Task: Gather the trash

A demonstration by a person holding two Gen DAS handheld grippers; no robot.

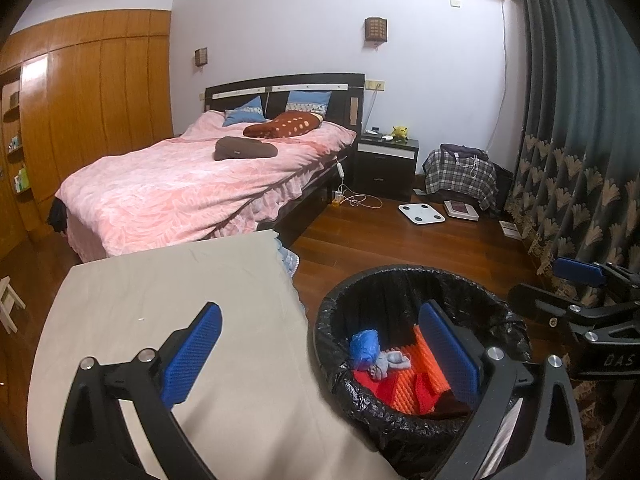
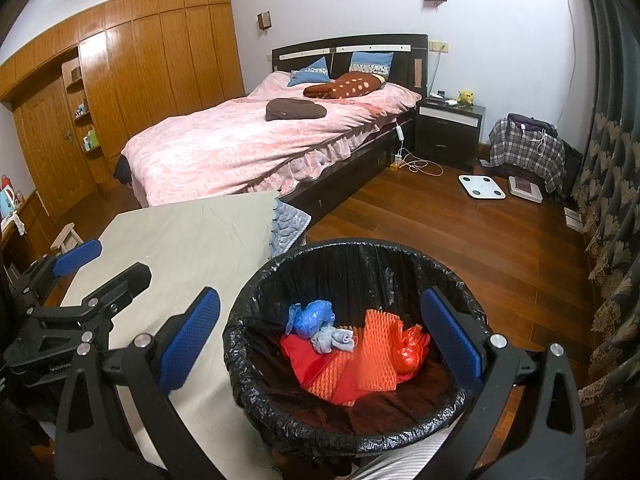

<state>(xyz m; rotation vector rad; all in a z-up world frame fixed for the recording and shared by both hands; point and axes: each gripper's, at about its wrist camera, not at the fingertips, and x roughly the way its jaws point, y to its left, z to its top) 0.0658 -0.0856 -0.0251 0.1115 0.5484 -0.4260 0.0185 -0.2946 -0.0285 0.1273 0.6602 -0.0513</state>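
A bin lined with a black bag (image 1: 400,412) (image 2: 256,392) stands on the floor beside a table with a beige cloth (image 1: 168,304) (image 2: 192,240). Inside lie a crumpled blue bag (image 1: 365,345) (image 2: 312,317), a grey wad (image 1: 390,362) (image 2: 334,339), orange foam netting (image 1: 420,376) (image 2: 376,356) and a red plastic bag (image 2: 410,346). My left gripper (image 1: 326,354) is open and empty, straddling the bin's left rim; it also shows in the right wrist view (image 2: 104,264). My right gripper (image 2: 326,344) is open and empty above the bin; it also shows in the left wrist view (image 1: 560,284).
A bed with a pink cover (image 1: 180,188) (image 2: 248,148) lies behind the table. A nightstand (image 1: 386,164), a white scale (image 1: 421,213) and a plaid-covered heap (image 1: 460,176) stand on the wooden floor. Dark curtains (image 1: 580,120) hang on the right. A wooden wardrobe (image 2: 160,64) lines the left wall.
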